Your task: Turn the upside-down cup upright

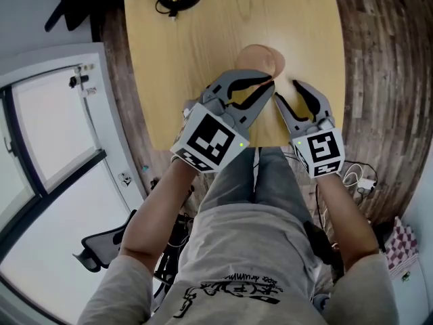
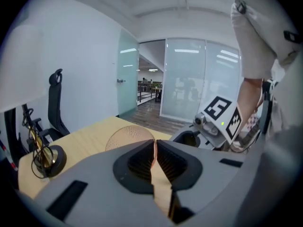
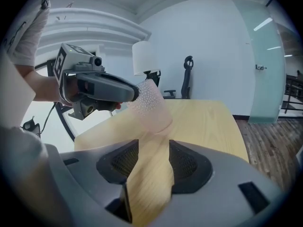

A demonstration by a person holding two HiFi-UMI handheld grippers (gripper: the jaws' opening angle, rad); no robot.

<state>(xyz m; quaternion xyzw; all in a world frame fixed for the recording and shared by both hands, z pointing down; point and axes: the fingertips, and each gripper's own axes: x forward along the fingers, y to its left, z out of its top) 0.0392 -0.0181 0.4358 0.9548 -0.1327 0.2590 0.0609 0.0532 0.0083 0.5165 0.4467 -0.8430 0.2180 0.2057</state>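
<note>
Currently: mid-turn, translucent pink dimpled plastic cup (image 3: 150, 105) held tilted.
Left gripper (image 2: 154, 145): jaws pinched on cup wall.
Right gripper (image 3: 154, 146): jaws part-open, empty.
Next, likely: finish roll, set on wooden desk (image 1: 203, 32).

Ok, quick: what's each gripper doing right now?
The left gripper is shut on the cup, on its rim.
The right gripper is open, holding nothing.

An office: glass partition walls (image 2: 189, 79), swivel chair (image 2: 54, 110), wooden desk (image 1: 203, 46).
</note>
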